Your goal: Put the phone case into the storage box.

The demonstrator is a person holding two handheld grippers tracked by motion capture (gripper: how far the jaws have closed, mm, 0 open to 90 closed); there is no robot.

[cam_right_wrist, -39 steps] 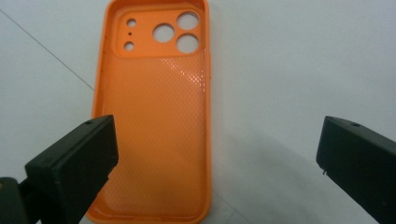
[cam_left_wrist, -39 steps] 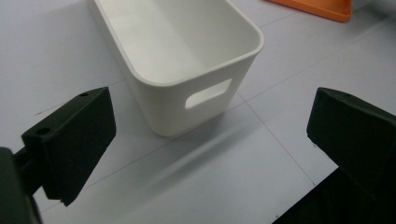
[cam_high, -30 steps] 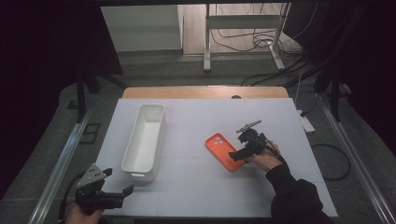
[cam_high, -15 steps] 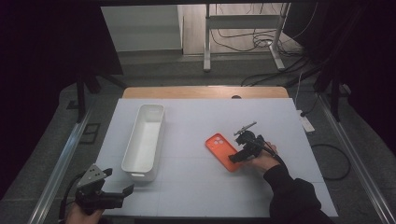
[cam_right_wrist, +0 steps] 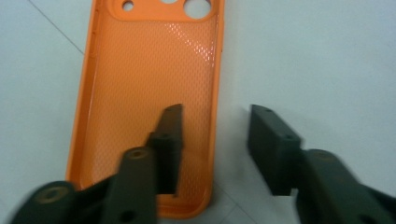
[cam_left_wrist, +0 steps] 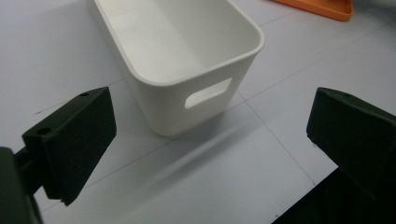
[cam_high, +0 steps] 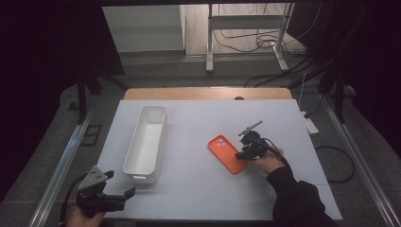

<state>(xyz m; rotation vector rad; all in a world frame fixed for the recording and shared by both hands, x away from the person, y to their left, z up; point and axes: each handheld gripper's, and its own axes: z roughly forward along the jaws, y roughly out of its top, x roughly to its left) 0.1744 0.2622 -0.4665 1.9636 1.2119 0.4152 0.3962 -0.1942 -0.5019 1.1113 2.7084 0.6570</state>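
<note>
Overhead, the high view shows a white bench (cam_high: 198, 123) with a person's two hands coming in from the near edge. The right tool (cam_high: 247, 150) sits low at the near end of an orange phone case (cam_high: 228, 154), which lies flat on the bench just to its left. Well off to the left of that tool stands a long white bin (cam_high: 146, 142), empty as far as can be seen. The left tool (cam_high: 124, 195) hovers at the near corner of the bench, just short of the bin's near end.

Next, the left gripper view looks along jaws spread wide with nothing between them; straight ahead is the white bin's (cam_left_wrist: 187, 60) end wall with its handle slot, and a sliver of the orange case (cam_left_wrist: 322, 7) lies far beyond it.

Last, the right gripper view shows the right tool (cam_right_wrist: 217, 140) partly open, one jaw over the inside of the phone case (cam_right_wrist: 149, 93), the other outside on the bench, straddling the case's side wall.

Judging by this, the grasp is lined up but not closed; pinching, lifting and probably carrying the case to the bin all remain.
</note>
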